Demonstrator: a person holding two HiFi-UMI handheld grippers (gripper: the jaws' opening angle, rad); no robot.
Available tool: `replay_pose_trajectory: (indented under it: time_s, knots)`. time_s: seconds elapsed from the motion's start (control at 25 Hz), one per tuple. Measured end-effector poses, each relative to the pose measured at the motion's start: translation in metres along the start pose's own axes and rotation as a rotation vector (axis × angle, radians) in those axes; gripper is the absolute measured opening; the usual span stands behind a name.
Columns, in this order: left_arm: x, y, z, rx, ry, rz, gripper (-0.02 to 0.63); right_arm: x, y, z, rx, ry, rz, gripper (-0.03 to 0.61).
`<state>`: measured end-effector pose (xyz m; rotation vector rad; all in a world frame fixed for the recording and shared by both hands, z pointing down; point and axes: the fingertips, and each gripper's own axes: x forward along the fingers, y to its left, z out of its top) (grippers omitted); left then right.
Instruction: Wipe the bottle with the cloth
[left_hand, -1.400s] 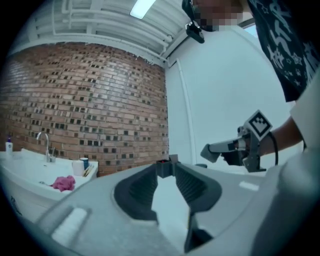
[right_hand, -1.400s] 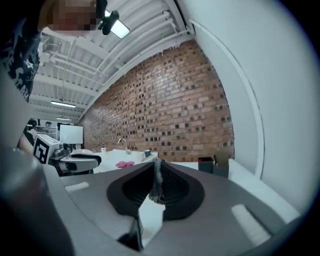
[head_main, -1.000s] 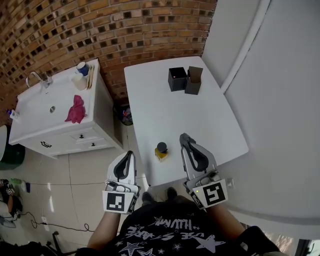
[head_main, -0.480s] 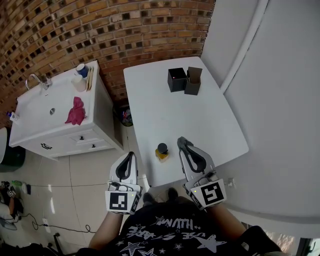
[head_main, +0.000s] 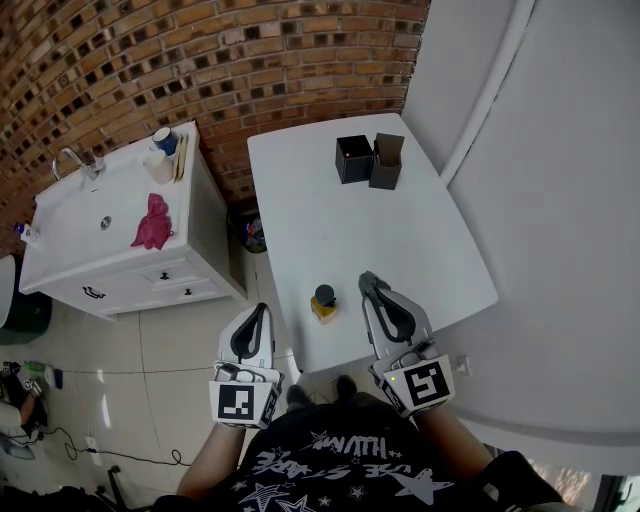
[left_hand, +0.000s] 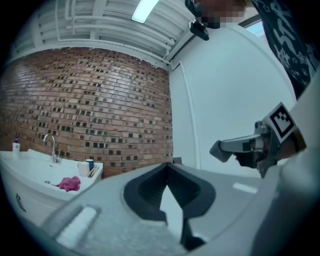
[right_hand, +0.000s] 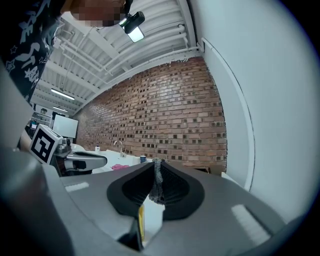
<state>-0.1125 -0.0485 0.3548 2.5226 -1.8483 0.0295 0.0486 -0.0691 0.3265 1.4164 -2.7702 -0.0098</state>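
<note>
Head view, with left and right gripper views. The bottle (head_main: 323, 302), yellow with a black cap, stands upright near the lower edge of the white bench (head_main: 400, 240), at centre frame.

The left gripper (head_main: 263, 308) is at the lower left of the bottle and apart from it. It lies past the bench edge, above the tiled floor (head_main: 180, 340). In its own view its fingers (left_hand: 150, 187) are closed tip to tip, with nothing between them.

The right gripper (head_main: 366, 279) lies over the lower part of the bench, near the bottle's right side and not touching it. In its own view the fingers (right_hand: 180, 192) are closed on a thin grey strip (right_hand: 157, 182) with a rough, fabric-like surface. Whether this strip is a cloth cannot be told. Below the strip, a yellow sliver of the bottle shows through the gap between the fingers.

Two black boxes (head_main: 354, 158) stand side by side at the upper end of the white bench, well apart from the bottle. At upper left, against the brick wall (head_main: 200, 50), is a sink bench (head_main: 60, 240) with a tap (head_main: 70, 158). A pink rag (head_main: 152, 222) lies crumpled beside the basin, and cups (head_main: 160, 158) stand at the upper right corner of that bench.
</note>
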Motion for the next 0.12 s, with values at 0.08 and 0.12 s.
replay_pose_trajectory:
  time_s: [0.08,0.12]
  knots:
    - [-0.0001,-0.0006,-0.002,0.013,0.012,0.003,0.004,-0.0009,-0.0017,-0.0016,-0.01,-0.004,-0.002,0.04]
    - [-0.0002,-0.0009,-0.003,0.018,0.018,0.004,0.003,-0.0015,-0.0029,-0.0027,-0.017,-0.008,-0.003,0.04]
